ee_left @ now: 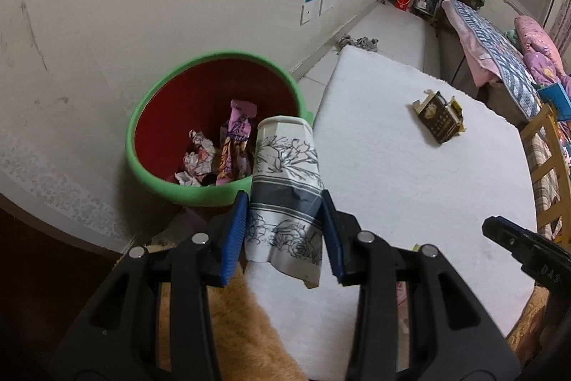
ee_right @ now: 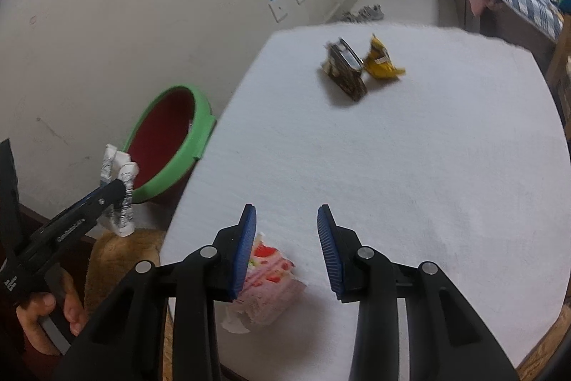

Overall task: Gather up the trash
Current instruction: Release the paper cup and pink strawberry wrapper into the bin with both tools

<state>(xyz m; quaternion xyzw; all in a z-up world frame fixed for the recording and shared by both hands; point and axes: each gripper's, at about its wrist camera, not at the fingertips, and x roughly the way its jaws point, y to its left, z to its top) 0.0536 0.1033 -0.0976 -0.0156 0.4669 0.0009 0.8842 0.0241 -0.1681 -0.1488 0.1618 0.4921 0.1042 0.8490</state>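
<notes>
My left gripper [ee_left: 285,213] is shut on a crushed white paper cup with a black flower print [ee_left: 285,188], held at the table's left edge beside the green-rimmed red bin [ee_left: 157,116]. The bin holds several wrappers [ee_left: 232,141]. In the right wrist view the cup [ee_right: 119,188] sits in the left gripper [ee_right: 114,191] next to the bin [ee_right: 200,127]. My right gripper [ee_right: 285,231] is open and empty above the white table [ee_right: 392,166]. A pink strawberry wrapper [ee_right: 267,288] lies just under its left finger. A dark box [ee_right: 344,70] and a yellow wrapper [ee_right: 382,63] lie further off.
The dark torn box also shows in the left wrist view [ee_left: 440,120]. A wall runs behind the bin. An orange fuzzy cloth [ee_right: 121,259] lies below the table's left edge. A bed with blankets [ee_left: 499,52] and a wooden chair [ee_left: 549,166] stand to the right.
</notes>
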